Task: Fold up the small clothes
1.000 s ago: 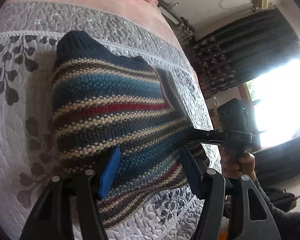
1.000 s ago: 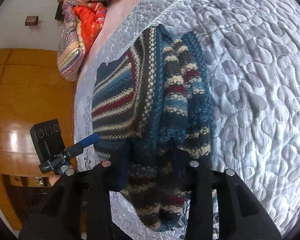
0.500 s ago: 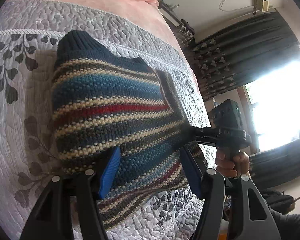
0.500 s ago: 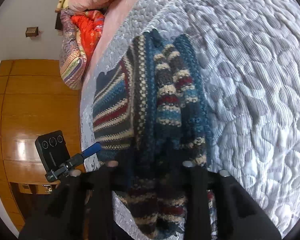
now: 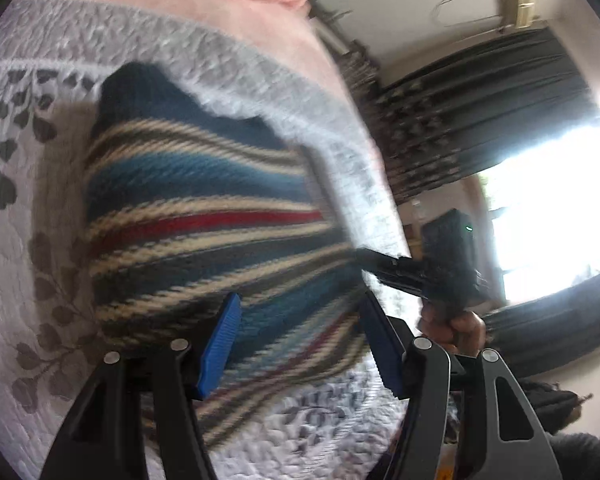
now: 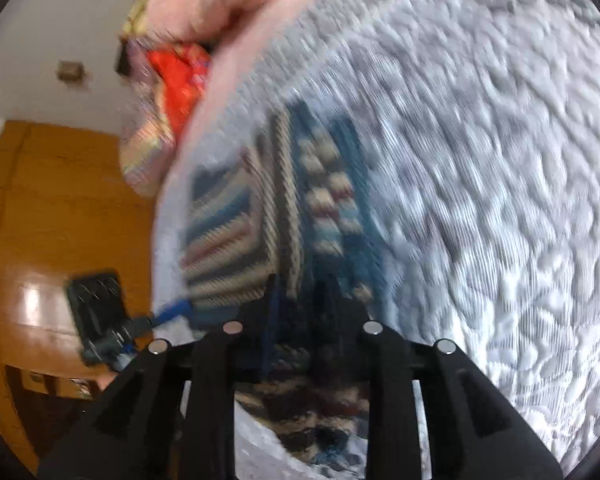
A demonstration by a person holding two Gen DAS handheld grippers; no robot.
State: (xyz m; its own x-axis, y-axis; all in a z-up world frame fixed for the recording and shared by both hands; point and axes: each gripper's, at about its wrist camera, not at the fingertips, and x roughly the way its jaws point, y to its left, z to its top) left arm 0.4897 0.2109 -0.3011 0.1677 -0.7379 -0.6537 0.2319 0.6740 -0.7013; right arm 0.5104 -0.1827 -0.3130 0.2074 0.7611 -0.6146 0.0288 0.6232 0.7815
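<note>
While the striped knit sweater [image 5: 204, 240] is being spread on the quilted bedspread [image 5: 16, 240], its near edge is being pinched between the shut jaws of the right gripper [image 6: 300, 312]. The left gripper [image 5: 300, 340] is being held spread above the hem, gripping nothing. Both views are being blurred. Risk: thick knit is being held only at the tips, so slipping or a skewed fold is likely.
</note>
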